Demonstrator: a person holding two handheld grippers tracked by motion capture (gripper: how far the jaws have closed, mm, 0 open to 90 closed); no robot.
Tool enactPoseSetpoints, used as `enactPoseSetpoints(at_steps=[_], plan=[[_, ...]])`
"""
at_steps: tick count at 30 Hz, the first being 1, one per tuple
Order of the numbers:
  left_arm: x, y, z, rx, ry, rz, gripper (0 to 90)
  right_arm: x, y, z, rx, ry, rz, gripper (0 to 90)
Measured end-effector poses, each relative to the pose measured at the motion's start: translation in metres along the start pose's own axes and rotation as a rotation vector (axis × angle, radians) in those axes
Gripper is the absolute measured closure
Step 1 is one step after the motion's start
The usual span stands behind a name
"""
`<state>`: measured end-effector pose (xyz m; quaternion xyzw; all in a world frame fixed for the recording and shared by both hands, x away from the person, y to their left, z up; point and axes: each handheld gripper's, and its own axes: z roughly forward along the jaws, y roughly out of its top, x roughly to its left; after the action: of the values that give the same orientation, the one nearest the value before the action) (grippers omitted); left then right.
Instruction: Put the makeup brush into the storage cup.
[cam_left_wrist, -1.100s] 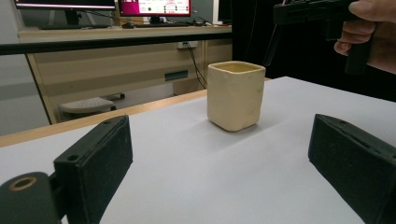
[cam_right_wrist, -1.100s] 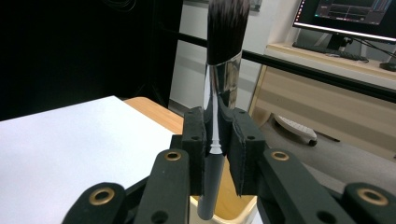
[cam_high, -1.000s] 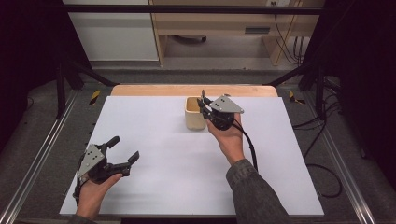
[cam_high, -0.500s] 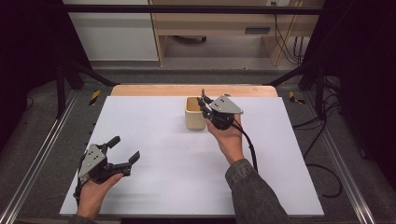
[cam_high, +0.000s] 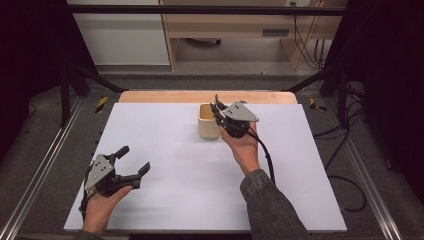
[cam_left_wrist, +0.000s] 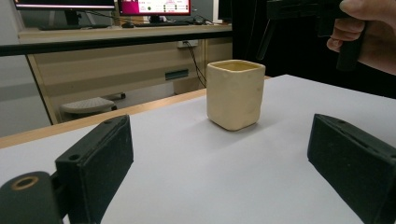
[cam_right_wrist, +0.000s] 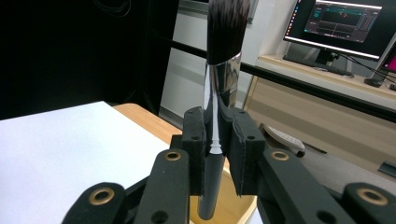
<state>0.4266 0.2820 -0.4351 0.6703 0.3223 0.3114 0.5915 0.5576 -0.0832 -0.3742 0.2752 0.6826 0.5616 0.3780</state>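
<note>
Two grippers, one cup, one brush on a white table top (cam_high: 165, 150).

Item 1: makeup brush (cam_right_wrist: 219, 93), dark bristles uppermost, shiny metal ferrule, dark handle. Clamped between the pads of my right gripper (cam_right_wrist: 217, 154), which are pressed tight on the handle just below the ferrule. Brush stands nearly upright, its lower end already hanging inside the mouth of the cup.

Item 2: cream square-sided cup (cam_high: 208, 121), upright, near the far edge of the white sheet, just in front of the wooden strip (cam_high: 150, 96). Seen from my left gripper's camera it stands well ahead, apart from both jaws.

Item 3: right gripper (cam_high: 218, 111), held over the cup's right rim.

Item 4: left gripper (cam_high: 132, 161), jaws spread wide, nothing between them, resting near the table's front left corner, well apart from the cup.

Handling note, as I judge it: lower the brush straight down, keeping the handle clear of the rim so the light cup does not tip, and loosen my pads only once the handle end meets the bottom.
</note>
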Motion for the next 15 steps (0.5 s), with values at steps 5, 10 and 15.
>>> enactPoseSetpoints(at_steps=[5,10,15], plan=[[0.0001,0.0003,0.0000,-0.001,-0.002,0.002,6.5,0.0007,-0.0005,0.0006,0.001,0.002,0.000,78.3],[-0.0009,0.0006,0.0005,-0.003,-0.006,0.004,6.4,0.0005,-0.0004,0.0006,0.002,0.000,-0.010,78.3],[-0.0017,0.0003,0.0016,0.000,-0.011,0.007,6.4,-0.0006,-0.0025,0.0028,0.004,-0.007,-0.004,78.3]])
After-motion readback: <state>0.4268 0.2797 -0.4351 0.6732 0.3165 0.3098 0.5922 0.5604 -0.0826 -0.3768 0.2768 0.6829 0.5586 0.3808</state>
